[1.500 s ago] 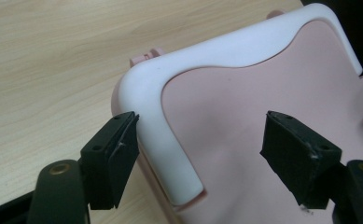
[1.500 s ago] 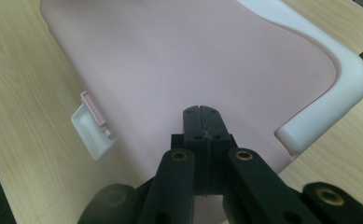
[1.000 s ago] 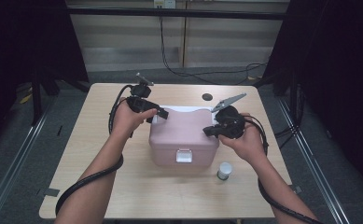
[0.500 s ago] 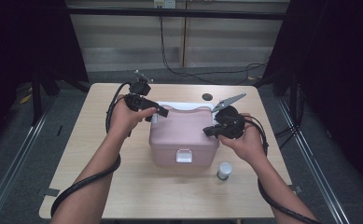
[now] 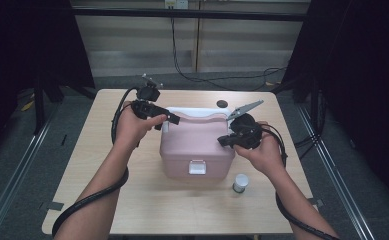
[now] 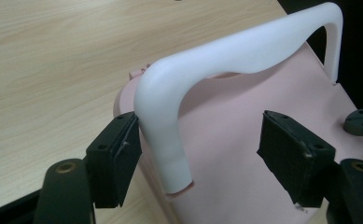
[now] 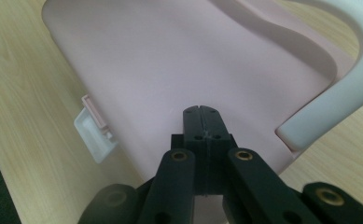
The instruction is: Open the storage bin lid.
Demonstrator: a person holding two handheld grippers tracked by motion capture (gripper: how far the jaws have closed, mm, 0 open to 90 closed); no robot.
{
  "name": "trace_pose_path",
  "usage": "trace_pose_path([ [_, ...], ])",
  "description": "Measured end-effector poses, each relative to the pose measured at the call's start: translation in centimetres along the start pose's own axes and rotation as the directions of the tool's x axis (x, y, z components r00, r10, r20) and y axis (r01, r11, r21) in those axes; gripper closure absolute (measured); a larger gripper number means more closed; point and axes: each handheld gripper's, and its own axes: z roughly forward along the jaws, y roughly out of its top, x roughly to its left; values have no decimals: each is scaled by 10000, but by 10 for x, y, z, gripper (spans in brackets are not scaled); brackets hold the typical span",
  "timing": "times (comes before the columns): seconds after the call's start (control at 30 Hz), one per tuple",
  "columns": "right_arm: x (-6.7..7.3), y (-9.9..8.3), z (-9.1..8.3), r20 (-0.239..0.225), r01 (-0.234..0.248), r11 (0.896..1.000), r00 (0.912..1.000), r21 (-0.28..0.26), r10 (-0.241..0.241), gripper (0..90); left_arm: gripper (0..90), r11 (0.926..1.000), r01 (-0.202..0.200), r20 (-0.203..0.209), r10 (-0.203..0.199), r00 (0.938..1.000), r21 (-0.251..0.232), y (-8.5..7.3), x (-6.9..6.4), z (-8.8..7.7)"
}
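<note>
Nearest me, a small white-capped jar [image 5: 240, 182] sits on the table [image 5: 132, 200] just off the box's front-right corner, untouched. Then the pink box [image 5: 194, 147] itself, mid-table, white latch [image 5: 197, 167] facing the person, lid down. R hand's gripper, the right gripper [image 5: 223, 140], comes in from the box's right side w/ its jaws clenched tight on nothing; in the right gripper view the tips [image 7: 201, 122] sit low over the pink lid [image 7: 170, 70], maybe pressing down on it, though contact can't be confirmed from here. Looks like a steadying hand to me. Further back, the left gripper [image 5: 169, 120] hovers over the box's rear-left corner. In the left gripper view its jaws stand apart, released, straddling the left leg of the white handle [image 6: 226, 60]: left pad [image 6: 123, 149] just touching or a hair off that leg, the right pad well clear, so nothing's gripped. The handle's long axis runs across the lid, left to right along the back edge, and it arcs away from the jaws toward the far side. Left gripper is plainly the nearer one to it; the right gripper sits at the opposite end, near the handle's other leg [image 7: 328, 107]. My guess: the closing squeeze on that near leg is what comes next, and the jaws need to center on it first. Beyond the box, a dark round spot [image 5: 222, 104] on the tabletop near the far edge.
</note>
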Motion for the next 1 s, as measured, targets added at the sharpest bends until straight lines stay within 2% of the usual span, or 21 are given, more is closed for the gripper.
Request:
trace_pose_path([
  [0.1,0,1,0,22,19,10000,10000,-3,-19,900,301,9999,41,86,-40,10000,-118,0,-2,-5],
  [0.17,0,1,1,65,42,10000,10000,22,-42,900,304,9999,-154,99,155,9998,-68,-2,-4,-9],
  [0.37,0,1,1,64,53,10000,10000,-4,-53,900,326,9994,-270,200,274,9994,-227,-6,-6,-14],
  [0.5,0,1,1,63,28,10000,10000,11,-28,900,331,9991,-267,203,273,9994,-317,-6,-4,-12],
  [0.57,0,1,1,48,38,10000,10000,-13,-38,900,310,9985,-446,36,447,9990,-326,-6,-3,-11],
  [0.67,-1,0,1,-4,15,10000,10000,-65,-15,900,300,9984,-415,-37,414,9991,-394,-4,-2,-8],
  [0.9,-1,1,1,-9,14,10000,10000,-66,-14,900,298,9989,-419,-331,412,9986,-201,-1,1,0],
  [1.0,-2,1,1,-51,-48,10000,10000,-65,47,900,304,9996,-268,-150,266,9995,-129,-1,2,5],
])
